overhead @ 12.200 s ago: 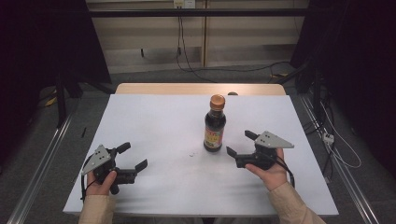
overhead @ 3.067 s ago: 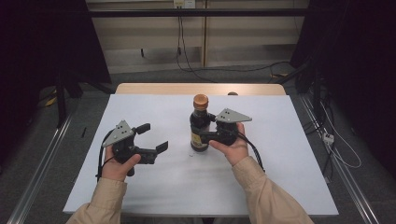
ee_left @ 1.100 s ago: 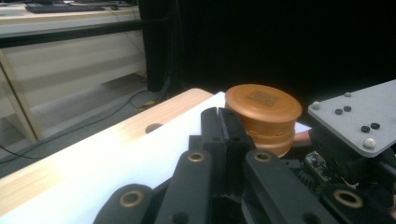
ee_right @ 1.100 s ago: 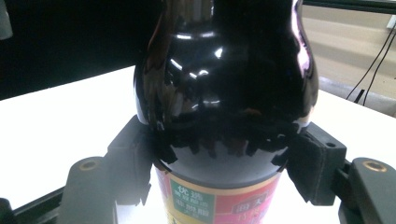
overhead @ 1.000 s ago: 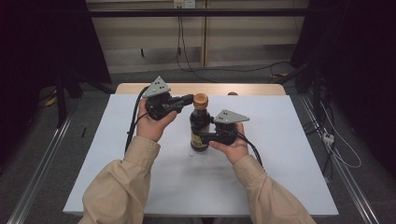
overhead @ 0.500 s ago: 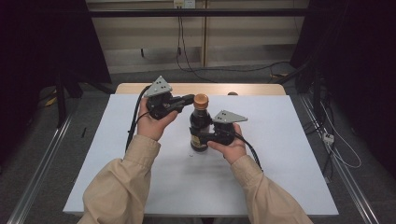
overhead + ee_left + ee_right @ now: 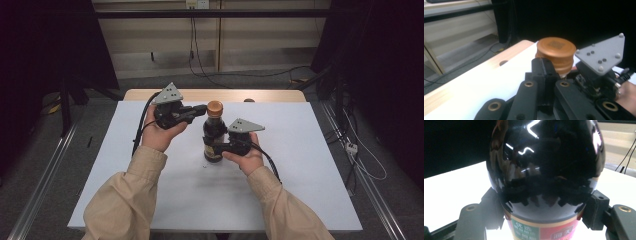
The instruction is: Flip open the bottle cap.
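1. White table (image 7: 310,165) under a dim room, dark curtains on both sides, cables on the floor behind; the landmark for all positions below is the dark sauce bottle (image 7: 214,140), which stands upright near the middle of the table.

2. Change since a few seconds back: the left gripper (image 7: 199,110) was low and well to the left of the bottle with its jaws apart; it now sits up at the bottle's top, beside the copper-brown cap (image 7: 215,108). Over the last second neither hand shows any visible shift.

3. Right gripper (image 7: 216,148): closed on the bottle's body, one black jaw on each side of the glass just above the red and green label (image 7: 541,230) in the right gripper view. It pins the bottle to the table as it did a few seconds ago.

4. Left gripper (image 7: 544,75), own view: the two jaws are closed together, nothing between them. Their tips sit just in front of the cap (image 7: 556,53), at its lower edge; contact cannot be told for certain.

5. Judgement: the bottle is braced and the free claw has arrived at the cap, so cap work looks next. Shut as it is, the left claw cannot grasp the cap; it would have to open first, or only push.
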`<state>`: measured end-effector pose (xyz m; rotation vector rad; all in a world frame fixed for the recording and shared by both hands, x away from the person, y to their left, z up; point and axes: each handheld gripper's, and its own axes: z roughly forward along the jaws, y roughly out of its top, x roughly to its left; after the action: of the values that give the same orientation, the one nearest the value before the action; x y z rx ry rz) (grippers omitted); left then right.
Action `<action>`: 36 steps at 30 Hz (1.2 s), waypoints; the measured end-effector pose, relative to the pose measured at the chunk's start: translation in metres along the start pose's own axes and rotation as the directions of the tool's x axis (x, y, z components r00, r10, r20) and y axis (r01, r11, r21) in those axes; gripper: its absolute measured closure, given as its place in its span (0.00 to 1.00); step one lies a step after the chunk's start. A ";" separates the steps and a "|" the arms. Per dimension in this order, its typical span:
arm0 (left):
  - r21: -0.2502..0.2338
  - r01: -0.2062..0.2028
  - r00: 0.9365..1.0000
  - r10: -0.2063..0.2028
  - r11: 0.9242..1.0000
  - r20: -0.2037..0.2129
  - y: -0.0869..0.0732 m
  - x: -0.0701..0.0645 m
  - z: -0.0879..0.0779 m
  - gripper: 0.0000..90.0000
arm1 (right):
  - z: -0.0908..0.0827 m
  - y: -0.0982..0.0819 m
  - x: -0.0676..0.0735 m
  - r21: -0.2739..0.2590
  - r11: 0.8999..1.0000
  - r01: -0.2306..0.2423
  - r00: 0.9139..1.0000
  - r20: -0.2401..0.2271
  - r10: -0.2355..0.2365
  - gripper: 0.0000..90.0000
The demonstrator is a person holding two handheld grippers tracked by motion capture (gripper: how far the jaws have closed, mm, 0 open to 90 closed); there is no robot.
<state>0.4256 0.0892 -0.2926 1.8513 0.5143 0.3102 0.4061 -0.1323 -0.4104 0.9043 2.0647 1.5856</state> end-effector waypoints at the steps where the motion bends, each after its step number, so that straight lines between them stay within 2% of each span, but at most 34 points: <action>1: 0.002 -0.003 1.000 0.003 1.000 0.007 -0.001 0.001 -0.001 1.00 | 0.000 0.000 0.000 -0.001 1.000 0.002 1.000 -0.001 -0.002 0.35; 5: -0.005 0.003 1.000 -0.003 1.000 0.020 0.001 0.001 0.000 1.00 | 0.000 0.001 -0.001 0.007 1.000 0.002 1.000 -0.005 -0.002 0.35; 9: 0.009 -0.016 1.000 0.016 1.000 0.026 0.004 0.001 0.000 1.00 | 0.000 0.001 -0.002 0.011 1.000 0.003 1.000 -0.011 -0.003 0.35; 13: 0.010 -0.013 0.999 0.012 1.000 0.047 0.004 0.001 -0.001 1.00 | 0.000 0.000 -0.002 0.008 1.000 0.000 1.000 -0.006 0.000 0.35; 17: 0.007 -0.014 0.999 0.014 1.000 0.045 0.004 0.001 -0.001 1.00 | 0.001 0.000 -0.001 0.010 1.000 0.005 1.000 -0.002 -0.005 0.35; 21: -0.002 0.005 0.999 -0.005 1.000 0.038 0.004 0.000 0.001 1.00 | 0.001 -0.001 -0.002 0.006 1.000 -0.001 1.000 0.000 0.001 0.35; 22: -0.051 0.024 0.999 -0.022 0.998 0.043 0.004 -0.001 0.001 1.00 | 0.001 -0.002 -0.002 0.005 1.000 -0.001 1.000 0.005 0.001 0.35; 23: -0.051 0.024 0.999 -0.022 0.998 0.043 0.004 -0.001 0.001 1.00 | 0.001 -0.002 -0.002 0.006 1.000 0.000 1.000 0.003 0.000 0.35; 24: -0.156 0.102 0.993 -0.092 0.982 0.076 0.008 0.000 -0.004 1.00 | 0.001 -0.002 -0.002 0.006 1.000 0.000 1.000 0.003 0.000 0.35; 25: -0.198 0.097 0.993 -0.082 0.975 0.083 0.018 -0.002 -0.008 1.00 | 0.002 -0.002 0.002 0.010 1.000 0.022 1.000 0.001 -0.022 0.35; 26: -0.103 -0.018 0.999 0.022 0.994 0.041 0.037 -0.011 -0.004 1.00 | 0.005 -0.001 0.006 0.008 0.999 0.045 0.999 0.001 -0.045 0.35; 27: -0.103 -0.018 0.999 0.022 0.994 0.041 0.037 -0.011 -0.004 1.00 | 0.009 -0.001 0.009 0.002 0.999 0.050 0.999 0.003 -0.050 0.35; 28: -0.078 -0.040 0.999 0.042 0.996 0.020 0.045 -0.015 -0.004 1.00 | 0.012 0.000 0.009 0.001 0.999 0.050 0.999 0.005 -0.050 0.35; 31: -0.082 -0.032 0.999 0.032 0.996 0.002 0.042 -0.010 -0.010 1.00 | 0.014 -0.001 0.008 -0.011 0.999 0.037 0.999 0.005 -0.037 0.35; 32: -0.071 -0.033 0.999 0.032 0.997 -0.018 0.039 -0.007 -0.013 1.00 | 0.014 0.000 0.005 -0.008 1.000 0.020 1.000 0.004 -0.020 0.35; 34: -0.048 -0.020 1.000 0.019 0.999 -0.014 0.028 -0.003 -0.016 1.00 | 0.013 -0.001 0.004 -0.006 1.000 0.022 1.000 -0.001 -0.022 0.35; 36: -0.043 -0.019 1.000 0.019 0.999 -0.019 0.025 -0.002 -0.016 1.00 | 0.013 -0.001 0.004 -0.005 1.000 0.021 1.000 -0.002 -0.021 0.35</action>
<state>0.4211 0.0948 -0.2639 1.8135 0.4993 0.3490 0.4114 -0.1210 -0.4144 0.8767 2.0645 1.5810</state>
